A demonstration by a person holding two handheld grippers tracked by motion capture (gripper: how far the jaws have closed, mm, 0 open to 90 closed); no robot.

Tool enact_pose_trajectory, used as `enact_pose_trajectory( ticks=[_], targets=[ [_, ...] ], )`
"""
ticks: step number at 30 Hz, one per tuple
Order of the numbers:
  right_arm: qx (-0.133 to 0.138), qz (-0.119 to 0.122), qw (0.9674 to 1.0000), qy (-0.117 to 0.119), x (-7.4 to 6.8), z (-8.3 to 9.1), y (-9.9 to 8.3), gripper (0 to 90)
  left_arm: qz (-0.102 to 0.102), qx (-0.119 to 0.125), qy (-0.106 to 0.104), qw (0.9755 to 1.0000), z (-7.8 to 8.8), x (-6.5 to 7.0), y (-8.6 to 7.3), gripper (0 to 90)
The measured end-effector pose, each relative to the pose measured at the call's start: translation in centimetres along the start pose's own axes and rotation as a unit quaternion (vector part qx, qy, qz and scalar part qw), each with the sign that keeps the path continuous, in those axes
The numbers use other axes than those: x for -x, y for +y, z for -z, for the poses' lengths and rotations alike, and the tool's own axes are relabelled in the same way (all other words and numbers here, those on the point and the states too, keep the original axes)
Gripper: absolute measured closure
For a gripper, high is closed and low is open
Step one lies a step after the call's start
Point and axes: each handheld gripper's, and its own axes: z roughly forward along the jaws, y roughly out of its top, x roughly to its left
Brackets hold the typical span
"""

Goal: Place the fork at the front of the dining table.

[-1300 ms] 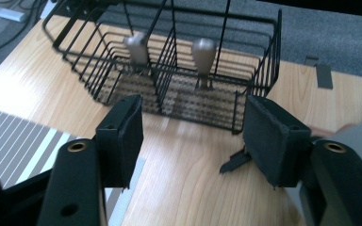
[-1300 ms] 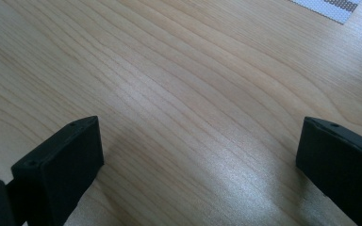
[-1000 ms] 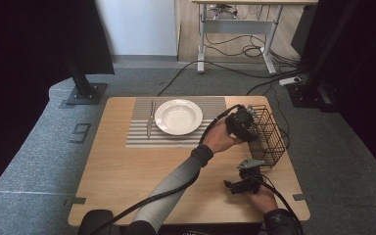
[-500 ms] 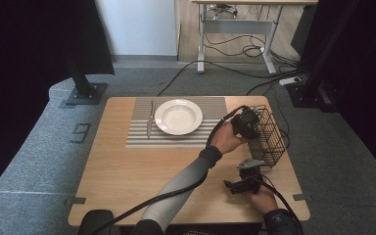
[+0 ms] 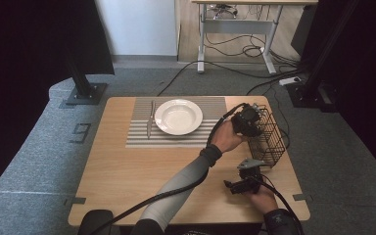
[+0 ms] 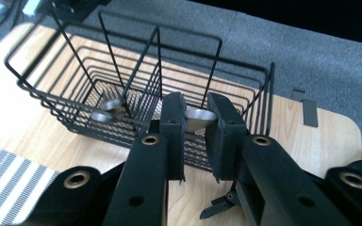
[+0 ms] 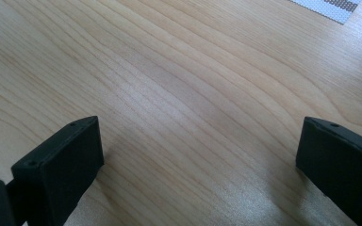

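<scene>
— Two tools are working here; which one is sitting nearer?

— Nearest, by the table's point(image 5: 127, 181) front edge toward its right corner, the right tool point(image 5: 231, 186) is lying low over bare wood. Its jaws are gaping wide, with nothing between them.

— And the other one?

— Beyond it, along the right edge, the left tool point(image 6: 195, 101) is reaching down into the wire basket point(image 6: 52, 99). Its jaws have just been closing, and they are now pinching the rounded silver end of a metal utensil point(image 6: 197, 117).

— How is that utensil lying?

— It is standing in the basket's end compartment, the one on the right in the left gripper view. Its long axis is running up toward the tool and its lower part is hiding behind the wires. More silver cutlery point(image 6: 108, 109) is leaning in the compartment beside it, past a wire divider.

— So what is the coming move depending on?

— I am judging it a lift along that axis, up and clear of the rim before any sideways travel. Otherwise the wires will be catching it.

— And farther off?

— Across the table, near the far edge, a white plate point(image 5: 178, 116) is resting on a striped placemat point(image 5: 176, 139). A knife point(image 5: 150, 120) is lying on the mat at the plate's left. So the carry is probably going leftward from the basket, and the left tool is already the one gripping.
</scene>
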Motion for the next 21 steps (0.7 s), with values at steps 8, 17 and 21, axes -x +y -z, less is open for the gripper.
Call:
enact_pose_trajectory(
  ticks=[8,17,21],
  targets=[
    [0.000,-0.001,1.0000,0.000,0.0,0.0,0.0,0.6,-0.012,0.019,0.008,0.9997,2.0,0.2,0.8,77.5],
    [0.000,-0.001,1.0000,0.000,0.0,0.0,0.0,0.6,-0.024,0.034,0.011,0.9991,4.3,0.5,1.7,77.4],
    [0.000,-0.001,1.0000,0.000,0.0,0.0,0.0,0.6,-0.032,0.035,0.015,0.9987,5.5,0.7,2.2,77.4]
  ],
)
